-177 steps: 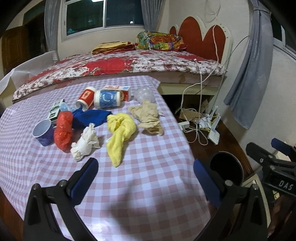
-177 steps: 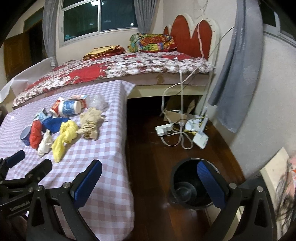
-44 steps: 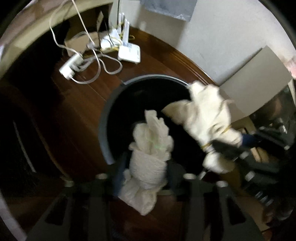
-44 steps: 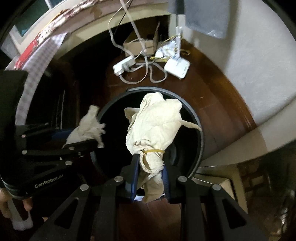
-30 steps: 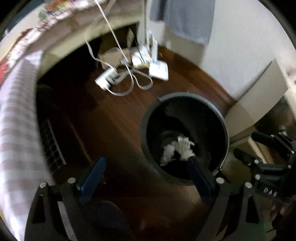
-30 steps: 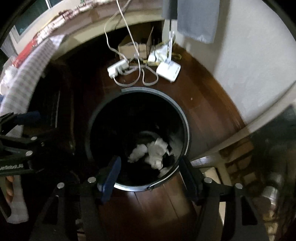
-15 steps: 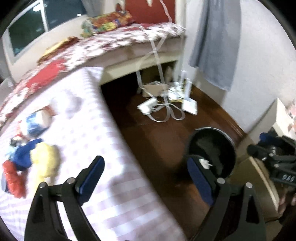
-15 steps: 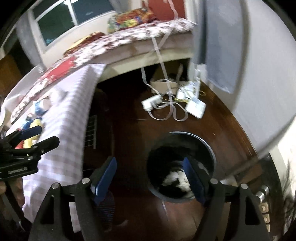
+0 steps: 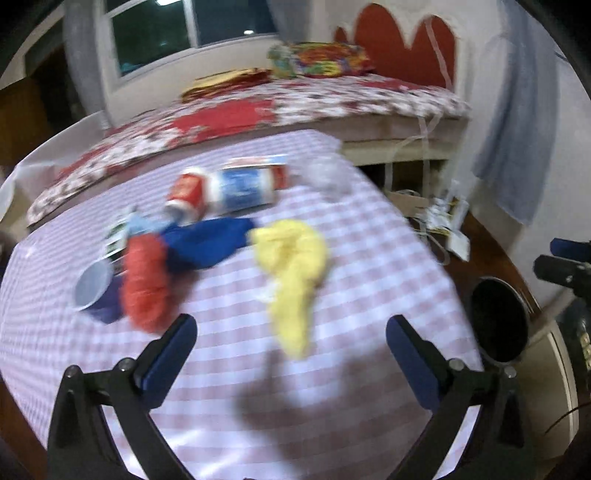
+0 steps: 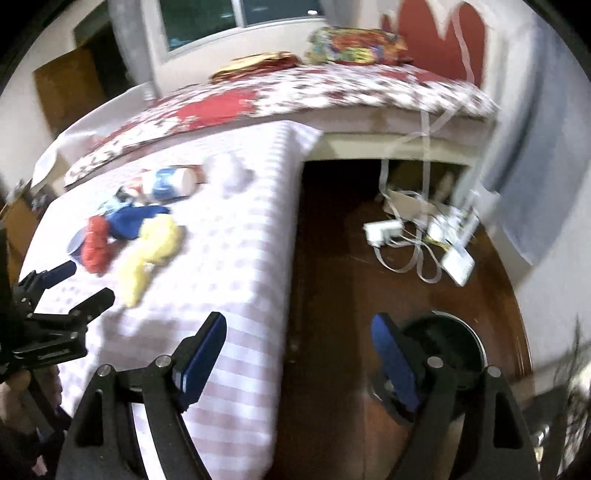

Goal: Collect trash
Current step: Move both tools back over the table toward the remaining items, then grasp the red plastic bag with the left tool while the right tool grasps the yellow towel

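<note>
Both hand-held grippers, left (image 9: 290,345) and right (image 10: 297,349), are spreading, empty; a hasty grab at the yellow rag (image 9: 295,273), twelve o'clock, might miss.

Behind the checked worktop (image 9: 369,266), a bed (image 9: 332,99) under a floral cover, bright pillow (image 9: 321,61) by the red headboard (image 9: 399,44). Dark window (image 9: 192,26) above. White power strip (image 10: 382,230) and tangled cables (image 10: 417,258) on the wooden floor (image 10: 332,295).

No legible text anywhere: print on the red cup (image 9: 186,192), blue-white cup (image 9: 242,188) & carton (image 9: 258,162) too blurred to read, same w/ gripper markings.
</note>
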The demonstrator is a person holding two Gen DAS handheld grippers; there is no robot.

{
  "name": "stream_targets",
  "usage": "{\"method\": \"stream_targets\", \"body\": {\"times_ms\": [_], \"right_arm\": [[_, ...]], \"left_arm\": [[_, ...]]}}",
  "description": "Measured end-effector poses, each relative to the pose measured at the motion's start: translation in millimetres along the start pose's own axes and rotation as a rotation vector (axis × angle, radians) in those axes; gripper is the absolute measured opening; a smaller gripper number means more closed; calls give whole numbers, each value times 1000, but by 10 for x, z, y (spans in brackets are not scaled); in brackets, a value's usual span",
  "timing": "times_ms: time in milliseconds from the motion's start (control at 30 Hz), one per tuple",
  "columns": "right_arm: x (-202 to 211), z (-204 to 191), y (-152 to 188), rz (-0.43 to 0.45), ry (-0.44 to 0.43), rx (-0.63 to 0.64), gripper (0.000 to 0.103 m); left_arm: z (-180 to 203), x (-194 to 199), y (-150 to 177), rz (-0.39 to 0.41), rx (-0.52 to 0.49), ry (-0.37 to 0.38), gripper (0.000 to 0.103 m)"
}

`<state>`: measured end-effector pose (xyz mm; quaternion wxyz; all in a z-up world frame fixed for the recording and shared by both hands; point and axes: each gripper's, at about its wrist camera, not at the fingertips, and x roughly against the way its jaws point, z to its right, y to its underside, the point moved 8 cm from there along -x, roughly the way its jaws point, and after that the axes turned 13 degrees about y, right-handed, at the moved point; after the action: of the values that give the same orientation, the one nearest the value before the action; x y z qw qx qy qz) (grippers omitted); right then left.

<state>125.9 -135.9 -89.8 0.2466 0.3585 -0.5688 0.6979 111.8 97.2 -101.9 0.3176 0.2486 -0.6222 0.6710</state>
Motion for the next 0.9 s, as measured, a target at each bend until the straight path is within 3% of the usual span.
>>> {"method": "stream_targets", "body": {"times_ms": [133,333,567,667,900], "right_arm": [[25,-502,-137,9,-43,60,82],[-87,-1133,-322,-4,-91,127,82],[-404,-1638,-470,-43,-125,168,82],[-593,-1770,-510,-69,-126,177,82],[-983,-1877,-533,-119,-119,184,82]], "left_arm": [[-439,149,107,27,85,-38,103],[-1001,289,235,34,147,-152,103],[-1362,235,238,68,252,-93,101],[-1441,86,202,57,245,-90,92],[-1540,-260,175,13,260,-78,87]]}}
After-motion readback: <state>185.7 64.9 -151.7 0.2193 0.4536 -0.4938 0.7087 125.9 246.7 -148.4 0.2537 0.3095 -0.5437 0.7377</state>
